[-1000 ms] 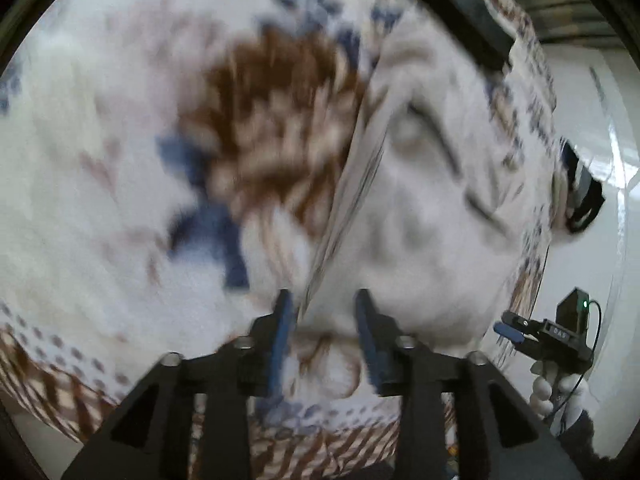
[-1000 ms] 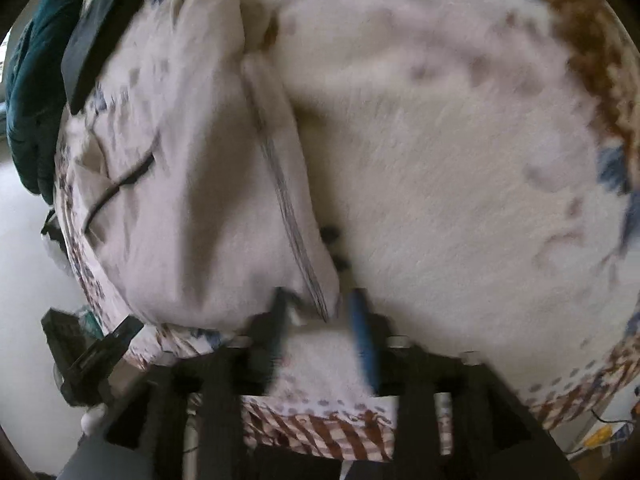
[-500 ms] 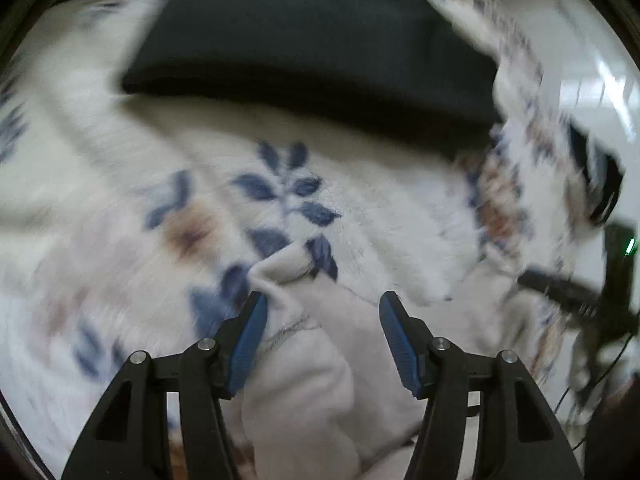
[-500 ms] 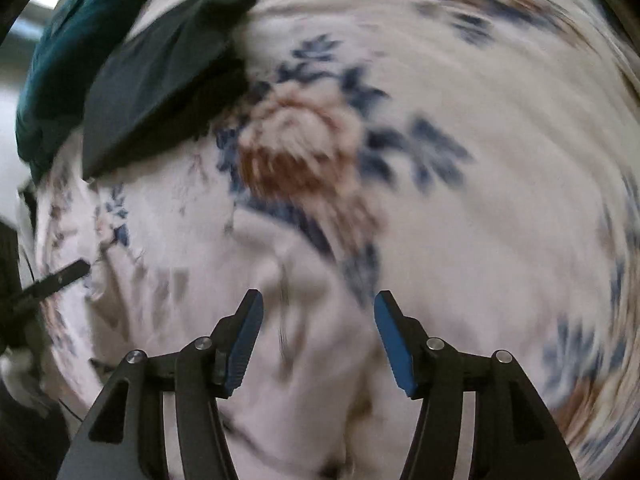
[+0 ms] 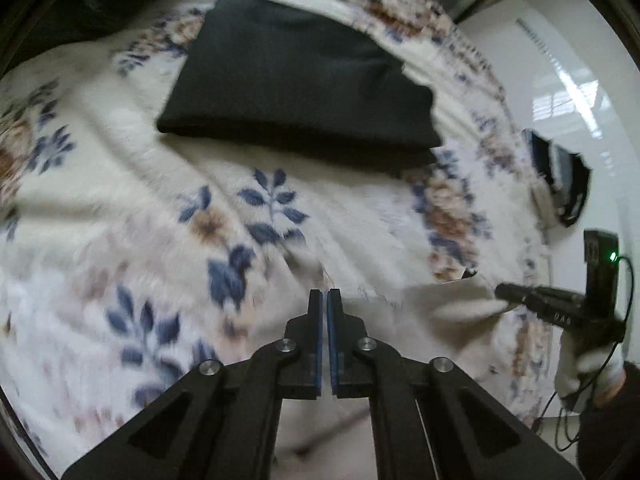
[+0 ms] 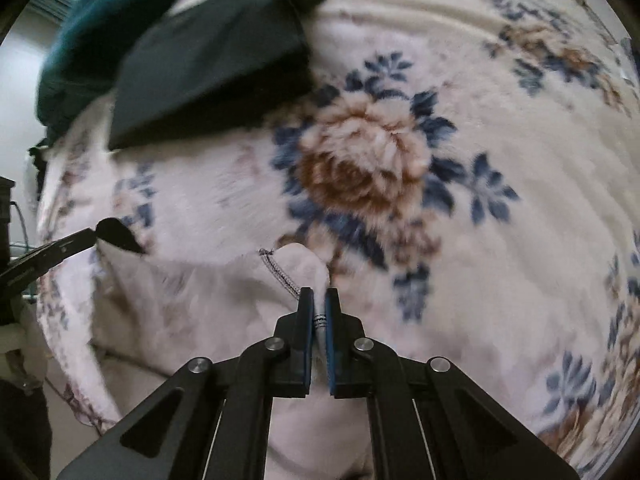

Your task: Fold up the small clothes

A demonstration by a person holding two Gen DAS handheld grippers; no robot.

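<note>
A small cream garment point(image 6: 192, 312) lies on a floral fleece blanket point(image 6: 500, 128). My right gripper point(image 6: 319, 300) is shut on a stitched edge of the garment. In the left wrist view my left gripper point(image 5: 324, 300) is shut over the garment's far edge point(image 5: 448, 304); cloth between its pads does not show clearly. The right gripper also shows at the right edge of the left wrist view point(image 5: 500, 292), holding the garment's corner. The left gripper's tip shows in the right wrist view point(image 6: 116, 236) at the garment's other corner.
A folded dark garment point(image 5: 296, 92) lies on the blanket beyond the cream one; it also shows in the right wrist view point(image 6: 216, 56). A teal garment point(image 6: 76, 44) lies behind it. A dark object point(image 5: 560, 176) hangs past the blanket's right edge.
Both grippers were open half a second ago and are now shut at the garment's far corners. The view has pulled back, showing more blanket and the folded dark garment.
</note>
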